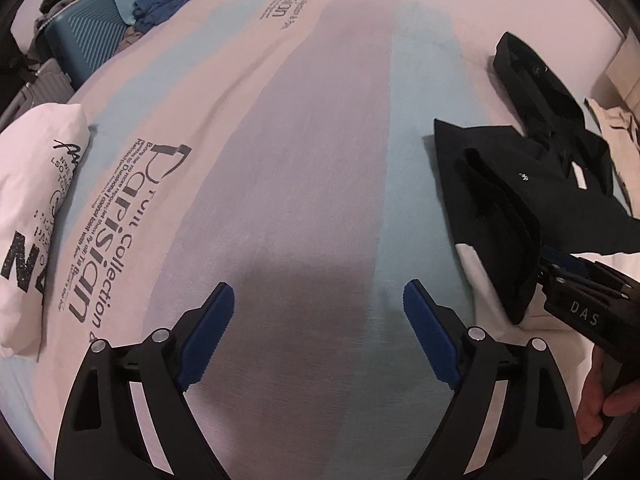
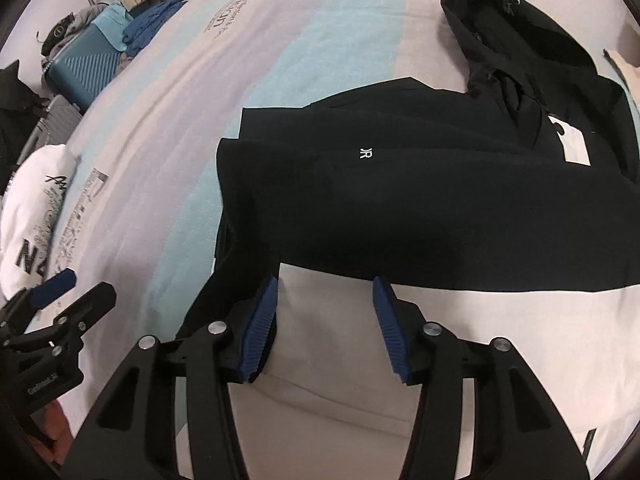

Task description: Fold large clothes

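Fingers (image 1: 218, 340) of the left gripper (image 1: 318, 300) stand wide apart with nothing between them, hanging over the striped bedspread (image 1: 312, 160), above its grey band. Its blue pads face each other across bare cloth. The black hooded garment (image 1: 532, 184) lies well off to that gripper's right, partly on a white garment (image 1: 474, 268); none of it reaches the left fingers.

The right gripper (image 2: 325, 280) also has its fingers (image 2: 260, 320) spread, and nothing is pinched between them. In the right wrist view the black hooded garment (image 2: 420, 208) lies just ahead of the fingertips, spread flat across the bed, its near hem running level with both tips. The left-hand finger of this gripper sits right at the garment's near corner, where a dark flap, perhaps a sleeve, hangs down beside that finger; whether pad and cloth touch cannot be told. Between the fingers shows the white garment (image 2: 328, 340) that lies under the black one. The hood is bunched at the far right, and a small white logo (image 2: 366, 153) and a white tag (image 2: 574, 146) show on the cloth.

The left gripper (image 2: 54, 294) appears at the lower left edge of the right wrist view, and the right gripper (image 1: 550, 266) at the right edge of the left wrist view, held by a hand (image 1: 600, 404).

A white printed pillow (image 1: 36, 216) rests at the bed's left side. Beyond the far corner stands a teal suitcase (image 1: 86, 38) with blue clothes (image 1: 168, 2) heaped beside it.
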Motion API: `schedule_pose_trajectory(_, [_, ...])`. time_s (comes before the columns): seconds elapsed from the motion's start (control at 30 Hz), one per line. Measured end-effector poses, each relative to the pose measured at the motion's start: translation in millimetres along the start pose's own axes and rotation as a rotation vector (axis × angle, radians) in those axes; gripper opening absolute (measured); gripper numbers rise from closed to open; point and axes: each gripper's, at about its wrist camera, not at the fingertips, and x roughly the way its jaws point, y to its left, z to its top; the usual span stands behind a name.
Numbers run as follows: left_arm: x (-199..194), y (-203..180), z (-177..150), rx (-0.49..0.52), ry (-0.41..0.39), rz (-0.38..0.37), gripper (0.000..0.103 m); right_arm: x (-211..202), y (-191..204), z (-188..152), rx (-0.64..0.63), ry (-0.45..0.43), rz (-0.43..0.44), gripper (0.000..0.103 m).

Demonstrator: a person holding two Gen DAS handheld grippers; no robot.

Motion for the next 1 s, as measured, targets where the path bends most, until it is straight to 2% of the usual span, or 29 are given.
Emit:
schedule_pose_trajectory(0.17, [-2.6,7.3,3.8,-0.008,-0.008,0.009,0.085,4.6,18.9,-7.2,-0.06,-0.013,-0.055,0.049])
schedule_pose_trajectory(0.3, [-2.5,5.4,5.0,0.005,-0.001,0.009,0.085,14.4,23.6,-4.7,-0.081,0.027,-0.048,0.049])
schedule_pose_trajectory(0.37, [-0.5,-0.3,6.3,0.024,0.012,0.005,0.085,12.7,18.4,0.2,-0.078,0.045,-0.002,0.049])
schedule_pose_trajectory(0.4, [-0.3,-2.4,7.3,0.028,0.016,0.005,0.085,9.2,10.8,3.9,-0.065,0.059,0.048,0.05])
schedule_pose_trajectory(0.47, [-2.1,-9.2,11.6,0.039,0.021,-0.003,0.085,-4.1,-5.5,10.0,-0.043,0.07,0.114,0.054])
schedule_pose_trajectory(0.6, [-11.6,-29.4,26.2,0.06,0.006,-0.03,0.089,-51.3,-46.4,16.0,-0.049,-0.01,0.121,0.069])
schedule_pose_trajectory(0.67, [-16.2,-50.5,41.3,0.096,-0.011,-0.077,0.092,-70.0,-70.2,21.8,-0.055,-0.044,0.092,0.077])
schedule_pose_trajectory(0.77, [-19.5,-87.9,66.1,0.189,-0.042,-0.094,0.094,-89.3,-116.9,37.1,-0.08,-0.099,0.027,0.082])
schedule_pose_trajectory(0.87, [-17.2,-123.3,95.0,0.237,-0.049,-0.149,0.095,-95.2,-164.4,60.4,-0.064,-0.129,-0.043,0.082])
schedule_pose_trajectory(0.97, [-9.2,-155.1,120.7,0.274,-0.049,-0.197,0.095,-105.0,-216.4,78.6,-0.021,-0.219,-0.093,0.083])
schedule_pose_trajectory(1.0, [-3.8,-168.9,132.1,0.295,-0.055,-0.205,0.095,-103.7,-231.4,86.0,-0.01,-0.21,-0.116,0.083])
